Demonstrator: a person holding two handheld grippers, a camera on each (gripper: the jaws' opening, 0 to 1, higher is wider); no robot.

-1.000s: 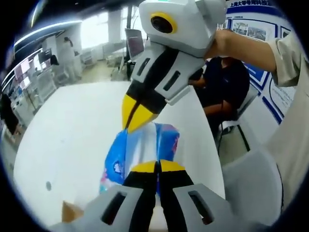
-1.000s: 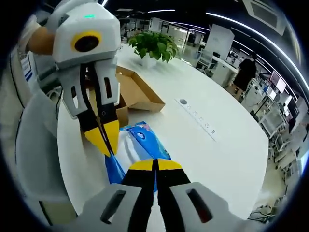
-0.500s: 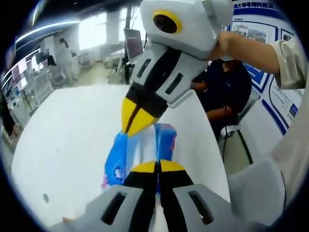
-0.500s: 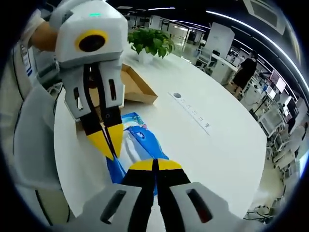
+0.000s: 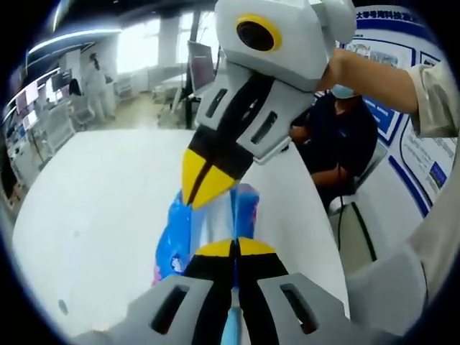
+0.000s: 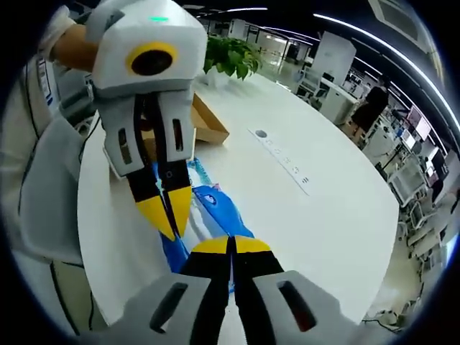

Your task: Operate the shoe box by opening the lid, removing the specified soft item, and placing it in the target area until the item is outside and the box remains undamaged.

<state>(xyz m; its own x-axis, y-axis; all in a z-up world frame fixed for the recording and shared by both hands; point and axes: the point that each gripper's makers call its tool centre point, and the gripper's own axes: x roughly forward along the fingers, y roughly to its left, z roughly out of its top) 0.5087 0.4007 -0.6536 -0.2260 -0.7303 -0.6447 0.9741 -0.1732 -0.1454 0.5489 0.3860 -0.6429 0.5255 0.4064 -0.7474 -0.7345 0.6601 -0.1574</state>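
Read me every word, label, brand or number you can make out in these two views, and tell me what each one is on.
No text here reads clearly enough to quote.
Blue and white soft plastic pack held between both grippers: printed marks, too blurred to read.
Blue and white wall posters behind the seated person: heading characters too small and blurred.
White strip set in the white table: small dark marks, unreadable.
Left gripper and right gripper: no lettering.
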